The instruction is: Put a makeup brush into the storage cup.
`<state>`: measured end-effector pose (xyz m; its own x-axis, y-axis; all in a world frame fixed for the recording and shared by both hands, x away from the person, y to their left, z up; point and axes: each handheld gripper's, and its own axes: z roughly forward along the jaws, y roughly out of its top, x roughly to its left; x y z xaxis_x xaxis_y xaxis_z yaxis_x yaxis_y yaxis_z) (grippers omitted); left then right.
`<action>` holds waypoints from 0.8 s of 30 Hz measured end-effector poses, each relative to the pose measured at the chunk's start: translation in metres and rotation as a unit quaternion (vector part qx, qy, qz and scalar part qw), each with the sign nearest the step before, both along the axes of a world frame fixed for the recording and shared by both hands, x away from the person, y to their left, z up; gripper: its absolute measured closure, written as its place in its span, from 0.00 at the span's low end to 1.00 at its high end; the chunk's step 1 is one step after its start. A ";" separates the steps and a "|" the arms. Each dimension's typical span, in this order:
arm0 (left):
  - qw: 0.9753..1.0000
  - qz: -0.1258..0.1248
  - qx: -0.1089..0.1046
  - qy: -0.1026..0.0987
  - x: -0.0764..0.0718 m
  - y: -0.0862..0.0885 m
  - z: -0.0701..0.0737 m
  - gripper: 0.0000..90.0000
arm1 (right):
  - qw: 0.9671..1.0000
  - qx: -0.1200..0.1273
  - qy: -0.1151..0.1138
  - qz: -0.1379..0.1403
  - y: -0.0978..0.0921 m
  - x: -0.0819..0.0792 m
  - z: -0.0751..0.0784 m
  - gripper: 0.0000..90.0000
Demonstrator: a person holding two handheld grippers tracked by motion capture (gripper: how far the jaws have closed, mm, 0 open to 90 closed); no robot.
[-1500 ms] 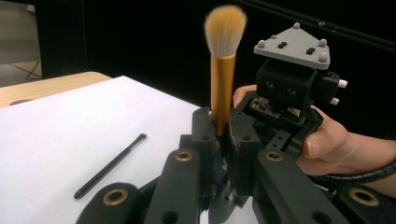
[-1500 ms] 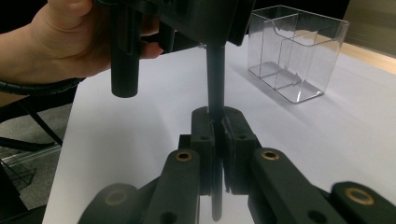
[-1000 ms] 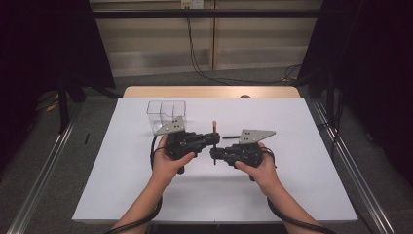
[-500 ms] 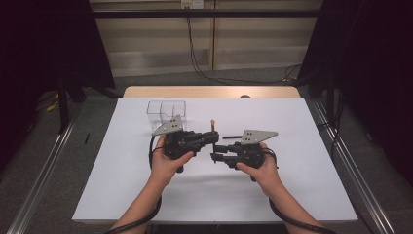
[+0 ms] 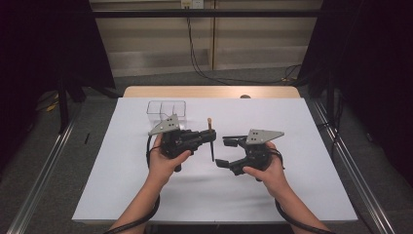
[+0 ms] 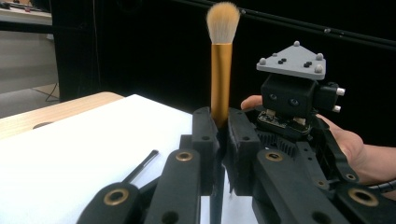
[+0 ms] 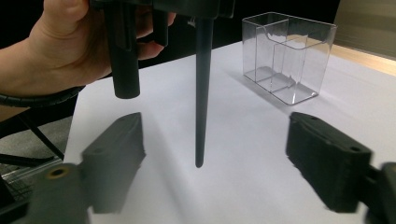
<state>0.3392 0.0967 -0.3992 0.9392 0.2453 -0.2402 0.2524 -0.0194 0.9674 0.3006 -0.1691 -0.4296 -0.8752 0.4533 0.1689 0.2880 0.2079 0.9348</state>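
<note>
Work zone is mid surface (image 5: pixel 302 195), white sheet, bare room on all sides; both tools well clear of every edge. Wooden strip shows along the far edge.

Left tool (image 5: pixel 210 136): jaws clamped on the makeup brush (image 5: pixel 211 141), gripping near the top of the handle just under the ferrule. In the left gripper view the brush stands upright out of the jaws.

Brush: gold ferrule, tan bristle head up, thin black tapered handle pointing down. In the right gripper view the handle tip hangs above the sheet, not touching.

Right tool (image 5: pixel 225 152): jaws wide apart, holding nothing, just beside the brush handle, which hangs between them further off.

Clear plastic organiser (image 5: pixel 166 108): behind the left tool, near the far edge, two visible compartments, both empty.
</note>
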 end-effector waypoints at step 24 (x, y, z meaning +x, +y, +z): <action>1.000 0.011 0.001 -0.008 0.001 0.006 0.002 0.93 | 1.000 -0.001 -0.009 -0.019 -0.023 -0.006 -0.005 0.09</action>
<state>0.3399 0.1032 -0.3973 0.9373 0.2669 -0.2242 0.2369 -0.0157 0.9714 0.2951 -0.1925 -0.4347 -0.8604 0.4866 0.1516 0.2784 0.1997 0.9395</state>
